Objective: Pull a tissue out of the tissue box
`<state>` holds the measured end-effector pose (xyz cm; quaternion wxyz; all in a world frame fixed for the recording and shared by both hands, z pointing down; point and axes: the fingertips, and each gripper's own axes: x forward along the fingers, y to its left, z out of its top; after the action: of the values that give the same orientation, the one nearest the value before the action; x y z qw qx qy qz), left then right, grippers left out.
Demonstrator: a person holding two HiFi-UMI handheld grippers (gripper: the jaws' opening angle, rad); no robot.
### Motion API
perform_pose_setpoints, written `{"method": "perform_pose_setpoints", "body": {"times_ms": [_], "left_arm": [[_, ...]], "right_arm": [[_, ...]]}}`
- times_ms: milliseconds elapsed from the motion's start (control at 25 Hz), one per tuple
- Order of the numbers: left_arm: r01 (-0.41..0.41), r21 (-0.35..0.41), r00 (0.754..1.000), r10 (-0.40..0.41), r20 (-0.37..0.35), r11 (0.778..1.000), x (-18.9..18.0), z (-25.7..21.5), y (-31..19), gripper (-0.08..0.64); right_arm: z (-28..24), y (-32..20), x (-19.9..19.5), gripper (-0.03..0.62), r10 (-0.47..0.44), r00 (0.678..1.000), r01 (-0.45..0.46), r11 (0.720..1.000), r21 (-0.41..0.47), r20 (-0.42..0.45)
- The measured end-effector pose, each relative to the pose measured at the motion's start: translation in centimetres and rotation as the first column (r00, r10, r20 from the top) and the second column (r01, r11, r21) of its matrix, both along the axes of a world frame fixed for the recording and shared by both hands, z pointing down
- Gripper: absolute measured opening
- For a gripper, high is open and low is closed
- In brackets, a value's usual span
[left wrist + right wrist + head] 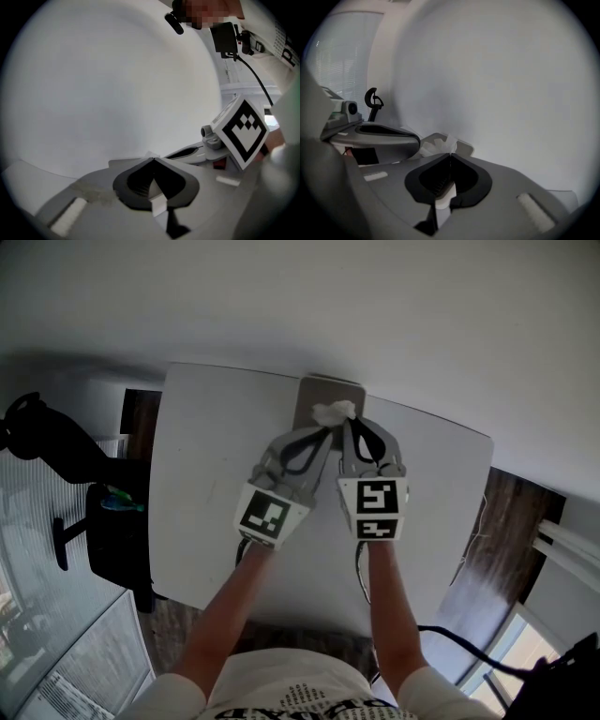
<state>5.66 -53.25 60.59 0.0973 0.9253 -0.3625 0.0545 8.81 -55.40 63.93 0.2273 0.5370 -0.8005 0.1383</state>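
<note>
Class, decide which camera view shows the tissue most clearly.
Head view: the tissue stands out, white atop its box. Right gripper view shows it partly, behind the jaws; left gripper view shows at most a sliver.

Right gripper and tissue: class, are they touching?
Touching. The right gripper view shows the right gripper shut, its tips pinching the tissue above the tissue box.

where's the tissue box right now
In the head view the tissue box sits centrally at the far edge of the white table, just beyond the left claw and right claw, whose tips meet its tissue.
</note>
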Motion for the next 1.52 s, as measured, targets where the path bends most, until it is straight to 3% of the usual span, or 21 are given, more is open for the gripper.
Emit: {"method": "perform_pose_setpoints", "body": {"times_ms": [520,1520], "left_arm": [[-0.013,-0.004,1.000,0.013,0.006,1.000,-0.4,-0.9,0.5,-0.005],[-0.033,0.033,0.999,0.034,-0.034,0.999,-1.6,-12.5,7.3,-0.005]], "right_arm": [[-2.4,0.7,-0.2,0.014,-0.021,1.000,0.021,1.000,0.014,0.009],[-16.0,7.1,-1.0,0.012,-0.025,0.999,0.020,0.991,0.135,0.037]]}}
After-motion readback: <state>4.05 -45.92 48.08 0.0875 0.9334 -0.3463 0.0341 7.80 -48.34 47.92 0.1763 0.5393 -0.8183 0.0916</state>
